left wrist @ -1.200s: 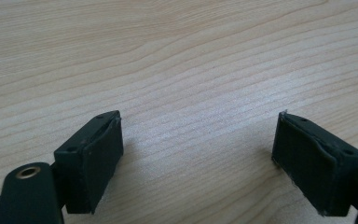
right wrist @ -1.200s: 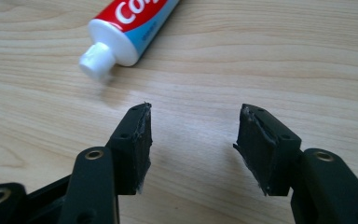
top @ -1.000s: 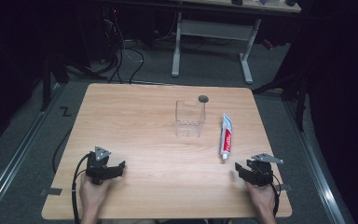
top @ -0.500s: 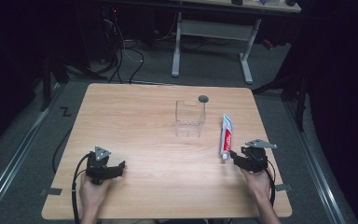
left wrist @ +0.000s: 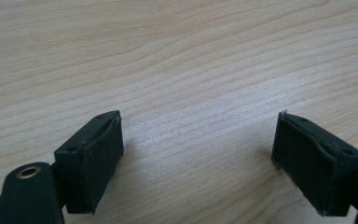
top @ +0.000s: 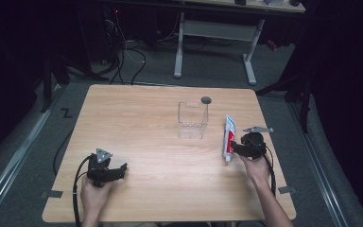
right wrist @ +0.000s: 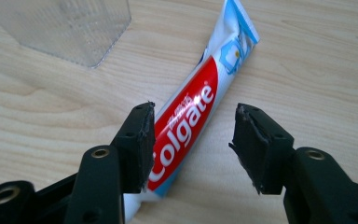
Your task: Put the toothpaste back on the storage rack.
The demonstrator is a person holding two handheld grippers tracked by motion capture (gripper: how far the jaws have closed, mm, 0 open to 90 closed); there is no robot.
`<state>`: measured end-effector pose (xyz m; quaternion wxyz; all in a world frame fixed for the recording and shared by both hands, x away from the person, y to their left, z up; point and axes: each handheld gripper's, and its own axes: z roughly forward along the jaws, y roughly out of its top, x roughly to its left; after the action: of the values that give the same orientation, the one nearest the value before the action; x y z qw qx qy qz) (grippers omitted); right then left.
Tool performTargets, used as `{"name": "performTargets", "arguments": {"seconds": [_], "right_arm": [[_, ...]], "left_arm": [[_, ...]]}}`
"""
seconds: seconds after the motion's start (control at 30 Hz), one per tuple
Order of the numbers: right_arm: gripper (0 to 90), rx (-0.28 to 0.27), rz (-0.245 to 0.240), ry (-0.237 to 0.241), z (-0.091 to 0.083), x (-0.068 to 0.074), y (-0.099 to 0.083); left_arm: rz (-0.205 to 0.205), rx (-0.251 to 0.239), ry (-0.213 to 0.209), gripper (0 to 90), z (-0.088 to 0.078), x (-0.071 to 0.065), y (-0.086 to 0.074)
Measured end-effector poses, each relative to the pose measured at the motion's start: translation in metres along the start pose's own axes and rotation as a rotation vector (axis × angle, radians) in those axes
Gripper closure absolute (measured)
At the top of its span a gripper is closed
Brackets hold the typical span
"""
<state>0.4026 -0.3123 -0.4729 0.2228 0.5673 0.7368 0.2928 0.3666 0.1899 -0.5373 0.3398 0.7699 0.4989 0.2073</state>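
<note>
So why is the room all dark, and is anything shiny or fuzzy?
High view: light falls on the table, the room behind stays black. Right gripper view: a white glare spot on the toothpaste, and the clear box looks soft. Left gripper view: the gripper is sharp, the far wood blurs.

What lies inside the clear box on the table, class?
Nothing shows inside the clear box: the wood of the table is visible through its walls. A small dark disc lies behind it, outside. The toothpaste lies beside it, also outside.
</note>
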Motion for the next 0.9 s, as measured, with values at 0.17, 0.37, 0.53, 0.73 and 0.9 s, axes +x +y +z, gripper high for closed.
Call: {"name": "performTargets", "arguments": {"seconds": [0.17,0.37,0.53,0.73,0.9], "right_arm": [[46.1,0.022,0.002,-0.009,0.01,-0.001,0.01],[44.5,0.082,0.019,-0.01,0.027,-0.004,0.028],[42.9,0.124,0.044,-0.012,0.04,-0.007,0.038],[40.9,0.162,0.07,-0.025,0.053,-0.011,0.046],[39.8,0.213,0.094,-0.045,0.068,-0.015,0.054]], "left_arm": [[0.0,0.0,0.0,16.9,0.0,0.0,0.0],[0.0,0.0,0.0,17.0,0.0,0.0,0.0],[-0.001,0.0,0.0,17.0,0.0,0.0,0.0],[-0.001,-0.001,0.0,17.0,0.0,0.0,0.0],[-0.002,-0.001,-0.001,17.0,0.0,0.0,0.0]]}}
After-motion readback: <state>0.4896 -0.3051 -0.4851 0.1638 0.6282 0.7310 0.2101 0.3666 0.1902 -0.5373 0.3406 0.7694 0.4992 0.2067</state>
